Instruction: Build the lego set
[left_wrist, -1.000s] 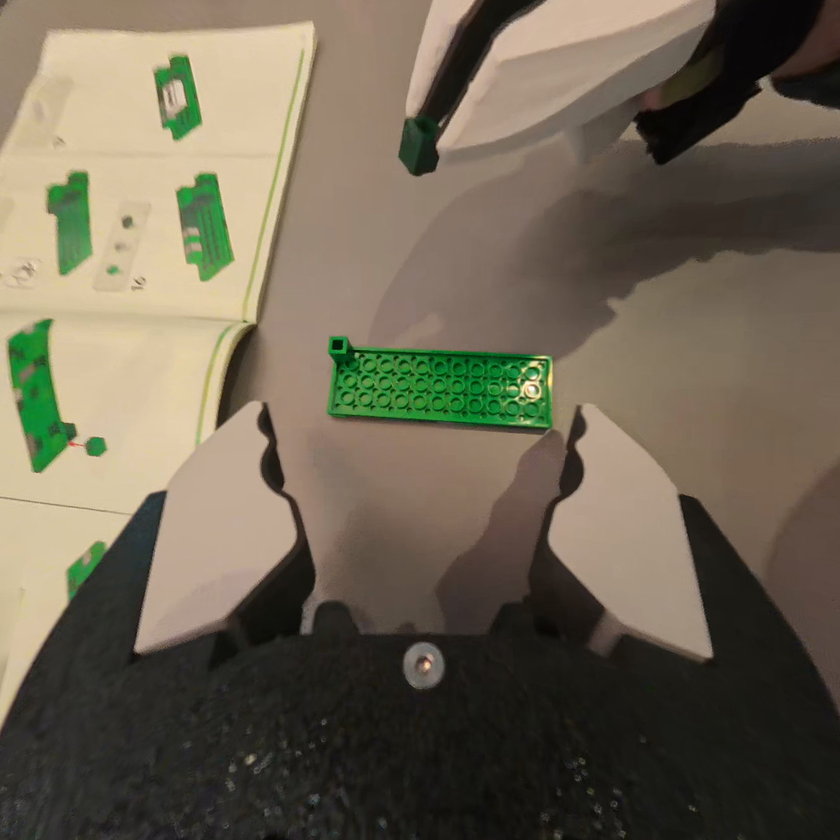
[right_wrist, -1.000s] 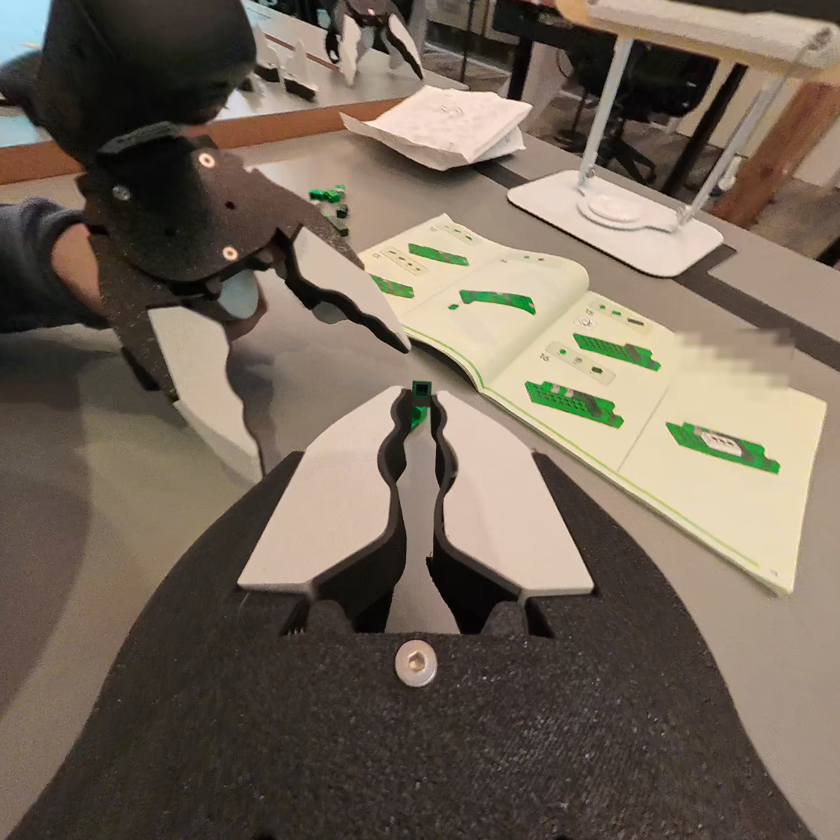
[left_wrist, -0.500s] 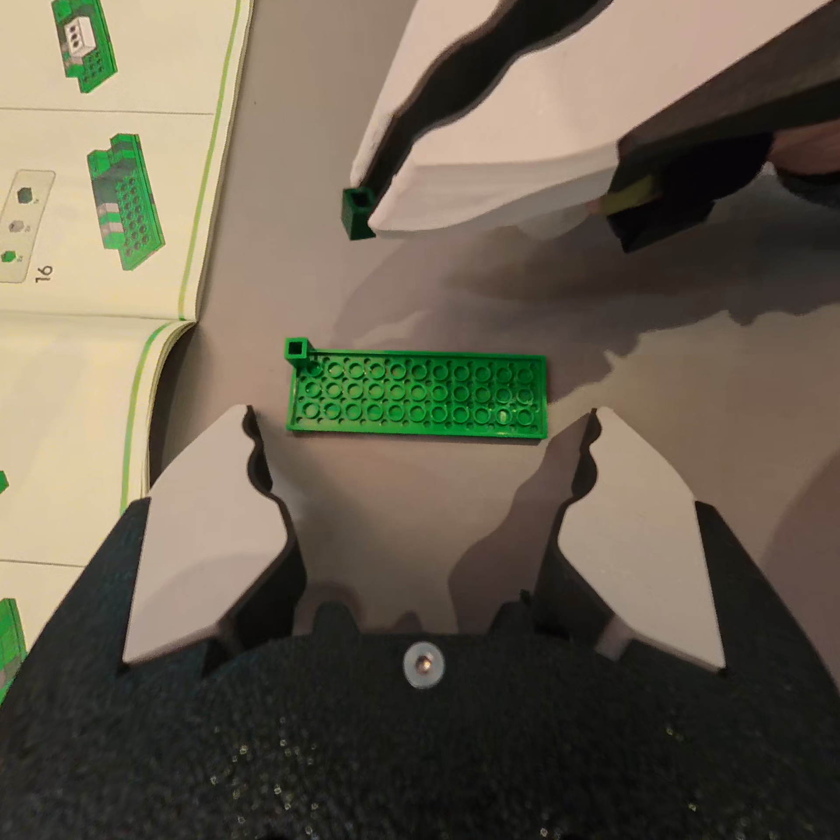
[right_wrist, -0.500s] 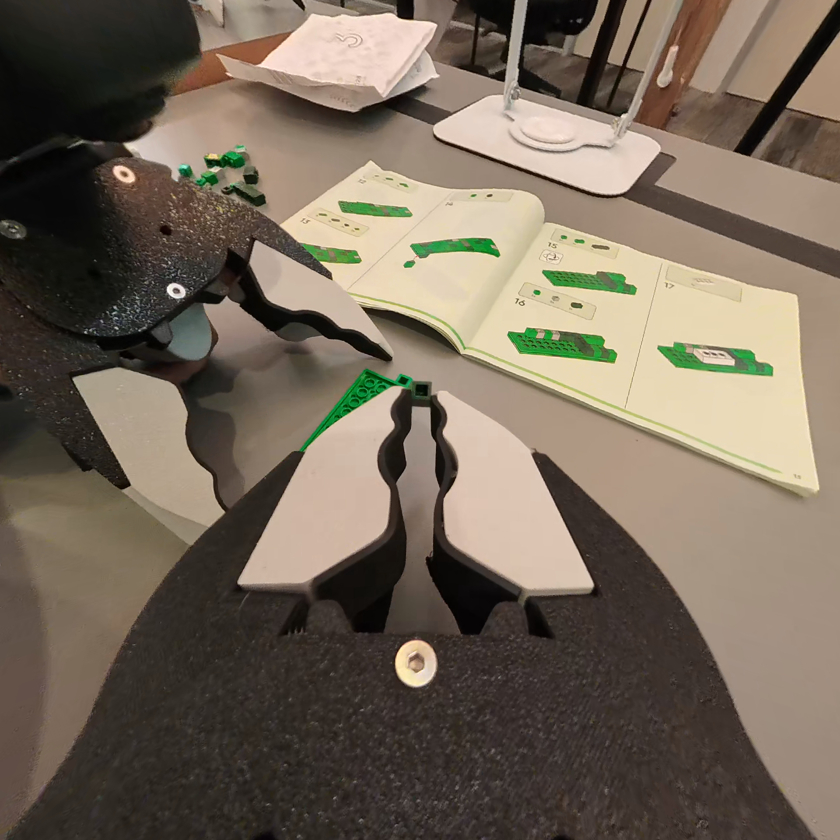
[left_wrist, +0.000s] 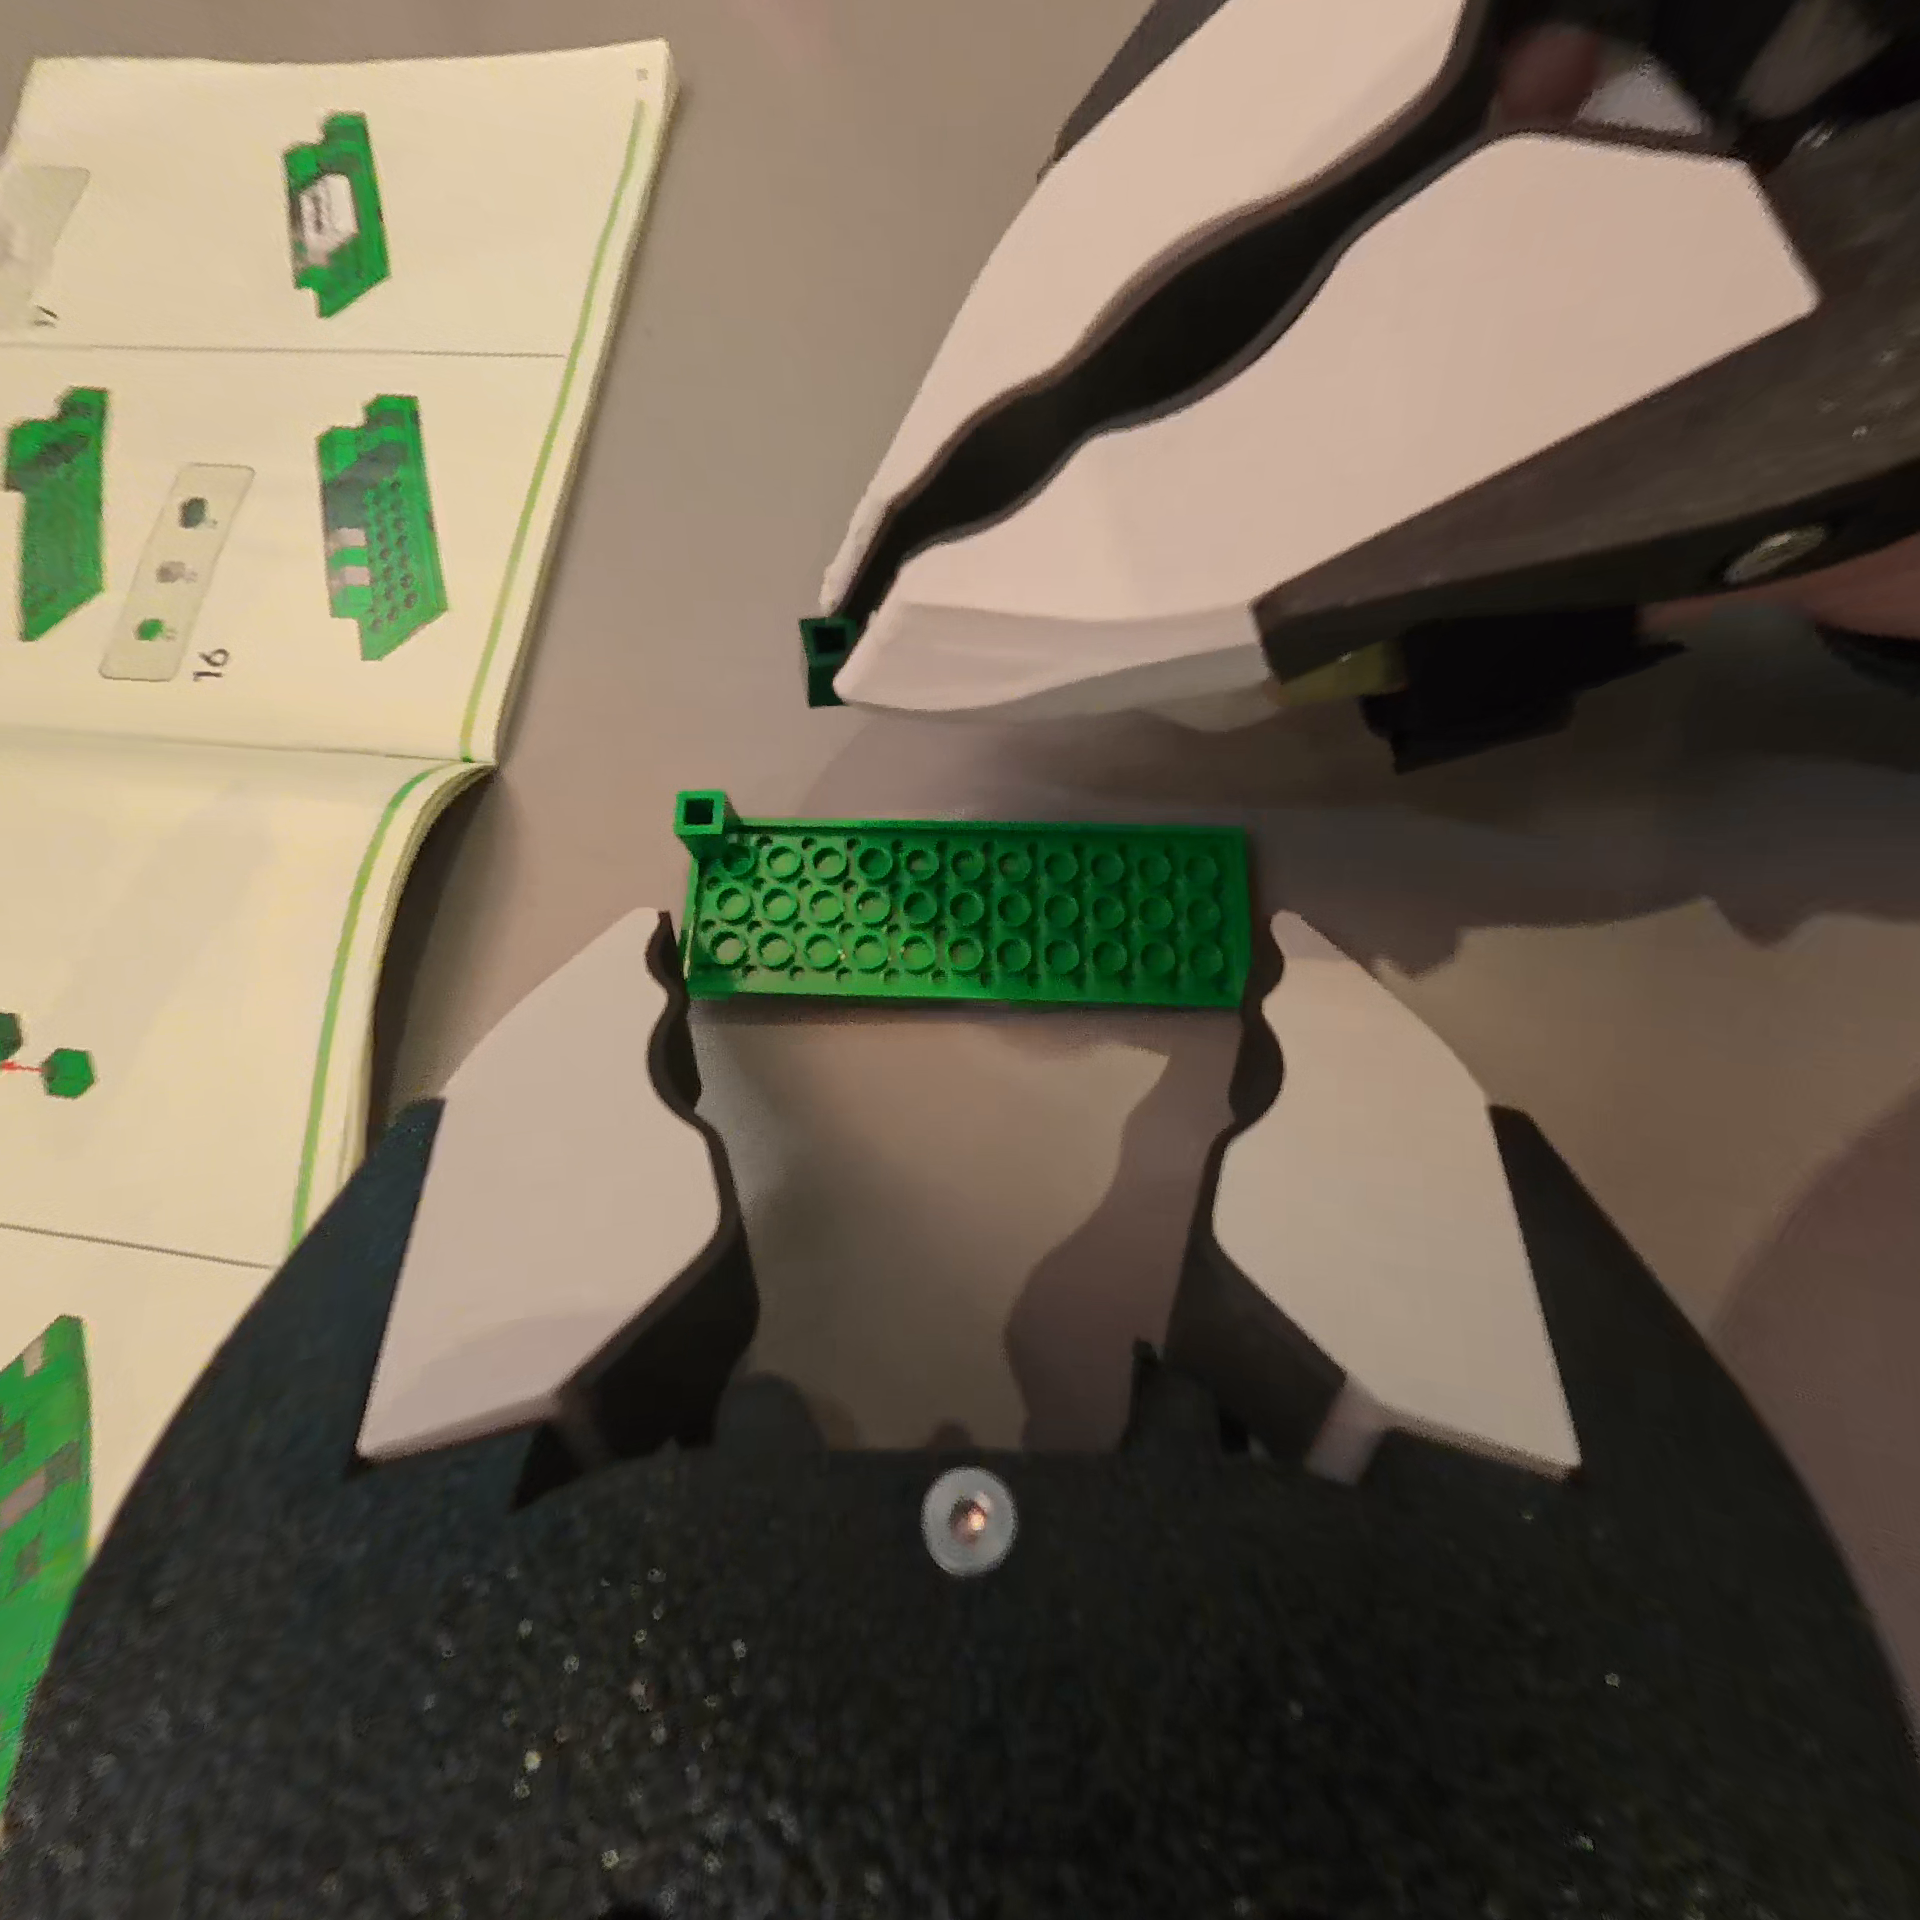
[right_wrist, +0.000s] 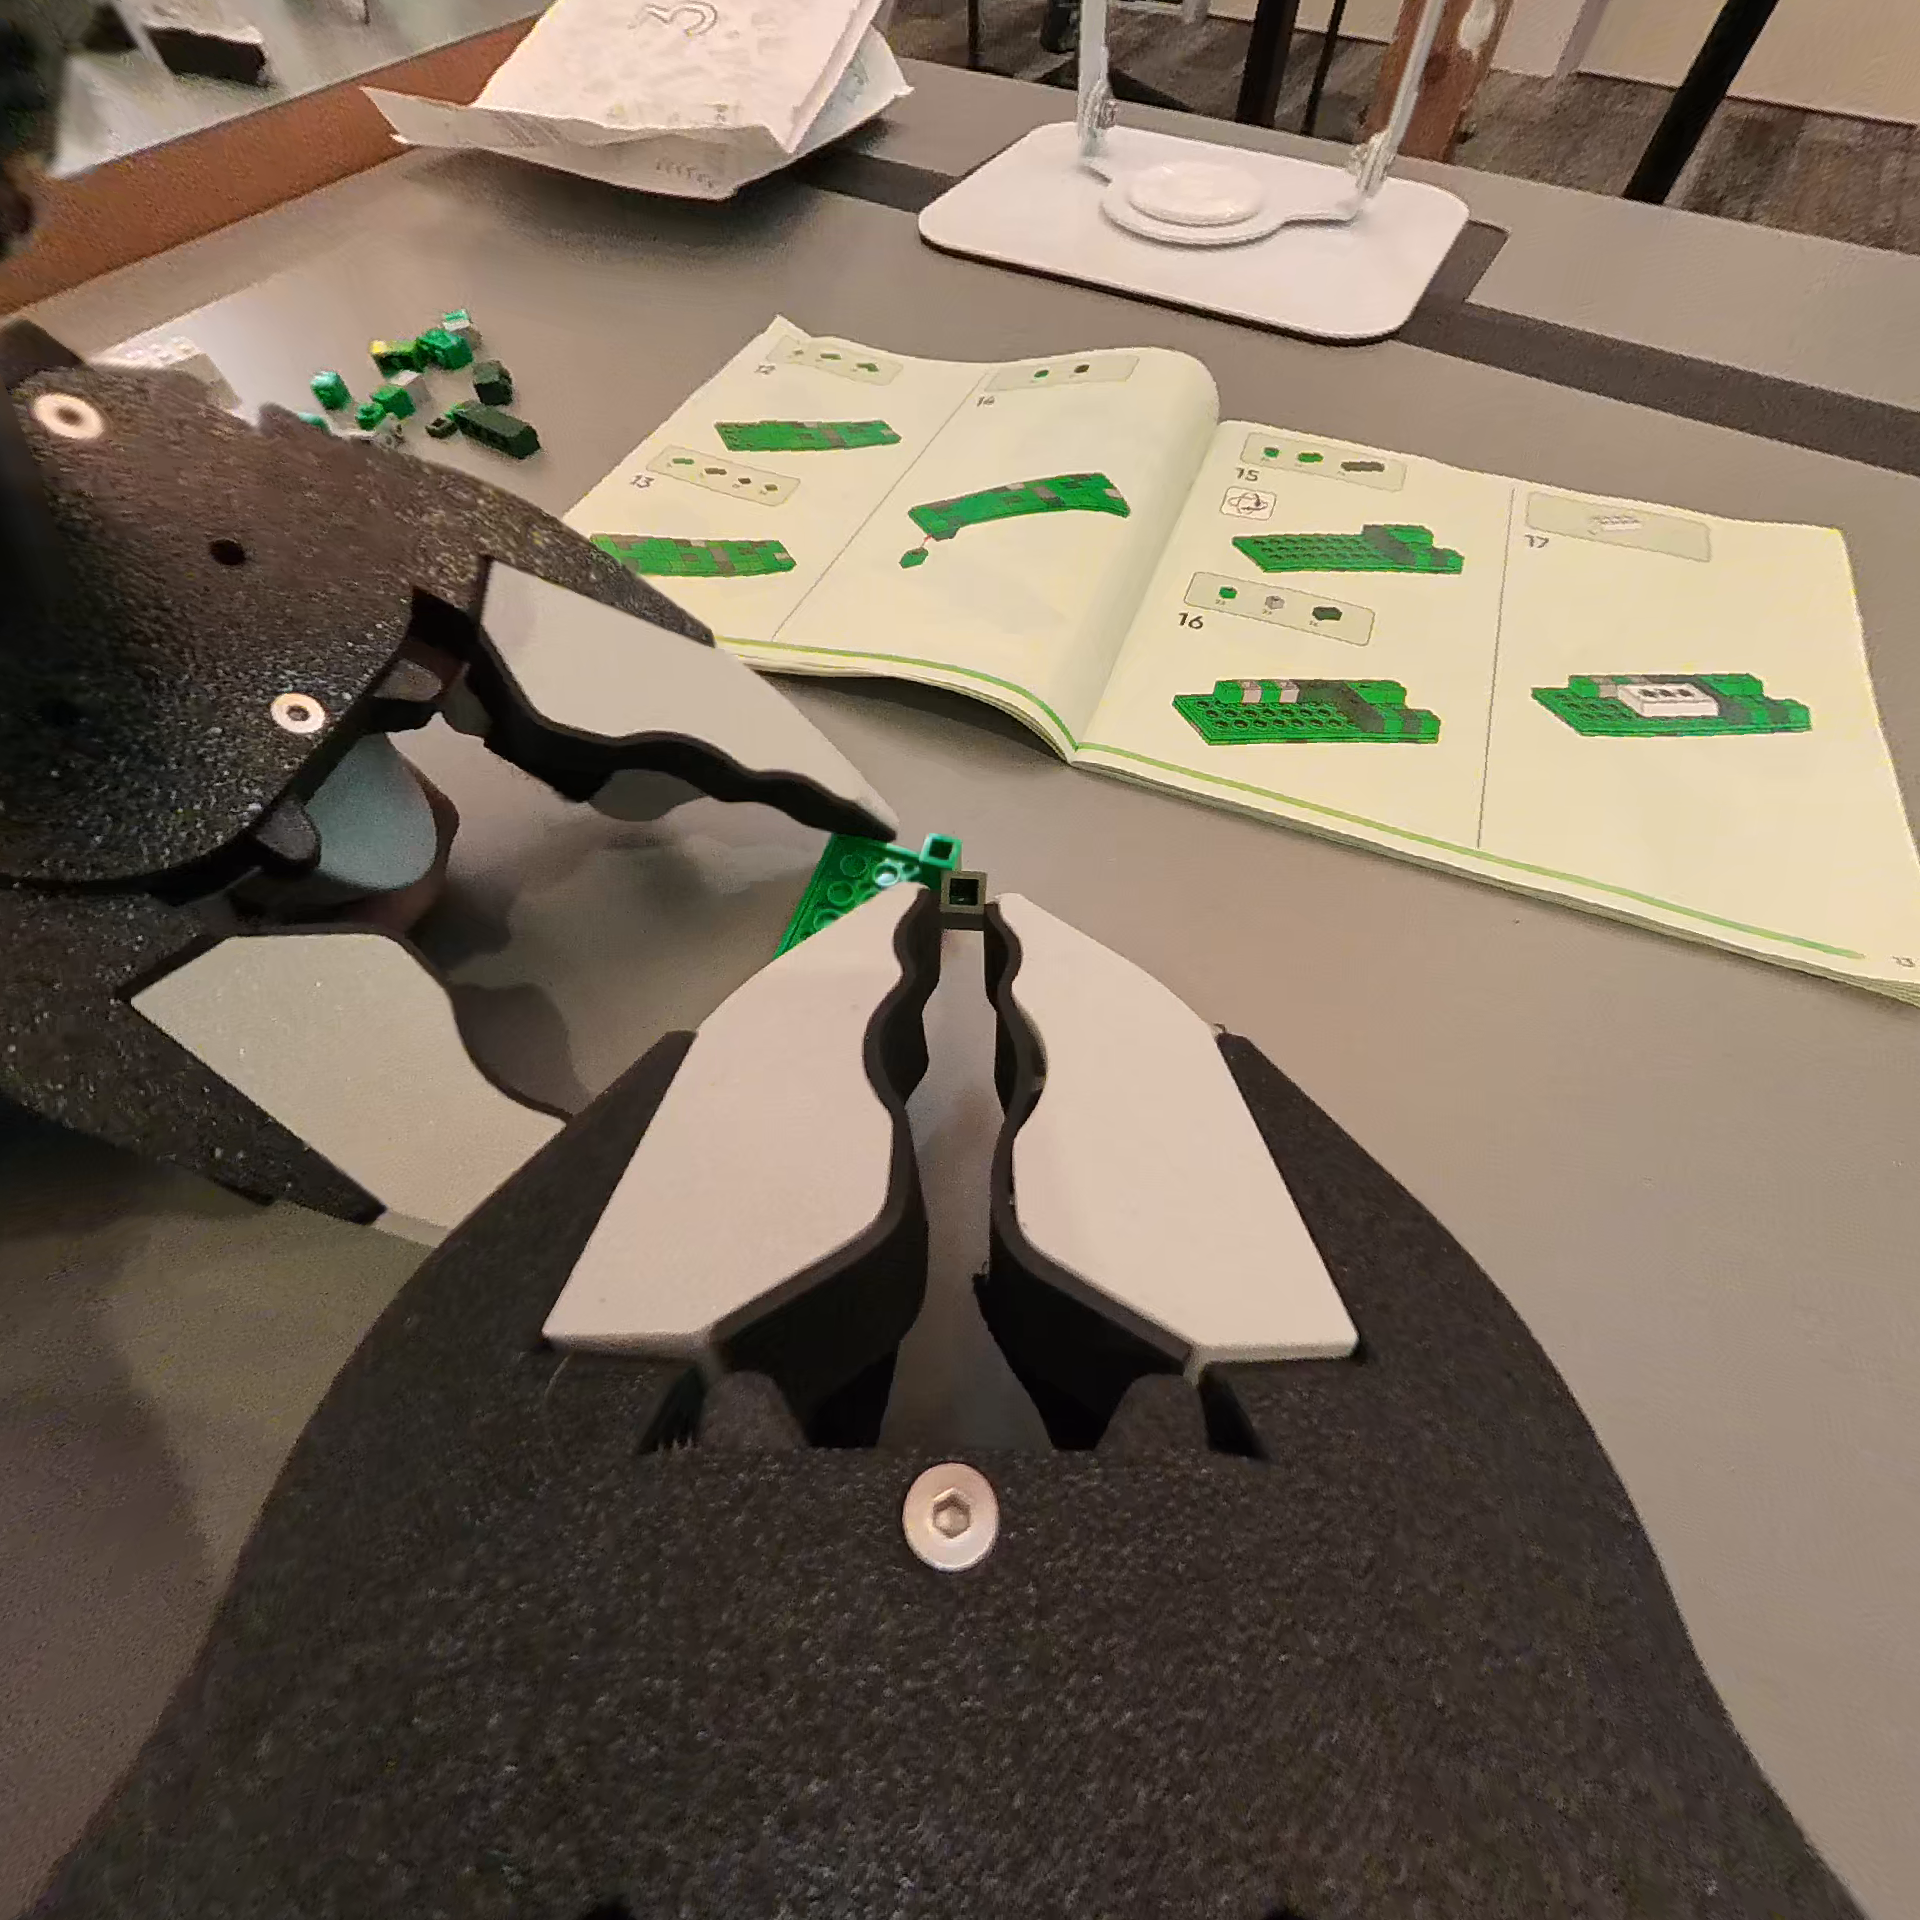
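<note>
A long green plate (left_wrist: 966, 920) lies upside down on the grey table, with a small green brick (left_wrist: 701, 814) stuck on its far left corner. My left gripper (left_wrist: 961, 935) is open, its fingertips at the two short ends of the plate. My right gripper (right_wrist: 961, 902) is shut on a small dark green brick (right_wrist: 963, 894), held just above the table near the plate's far left corner. In the left wrist view that brick (left_wrist: 831, 665) and the right gripper (left_wrist: 847, 639) hang beyond the plate. The plate (right_wrist: 847, 885) shows partly in the right wrist view.
An open instruction booklet (right_wrist: 1247, 582) lies on the table beyond the plate; it also shows at the left of the left wrist view (left_wrist: 260, 520). Several loose green bricks (right_wrist: 436, 379) lie at the back left. A white paper bag (right_wrist: 665, 88) and a white lamp base (right_wrist: 1195, 223) stand farther back. Across from one pair of fingers to the other is roughly 5 cm.
My left gripper has moved forward, so its fingertips now flank the plate's ends. My right gripper has come lower and nearer to the plate's corner with the small brick.
</note>
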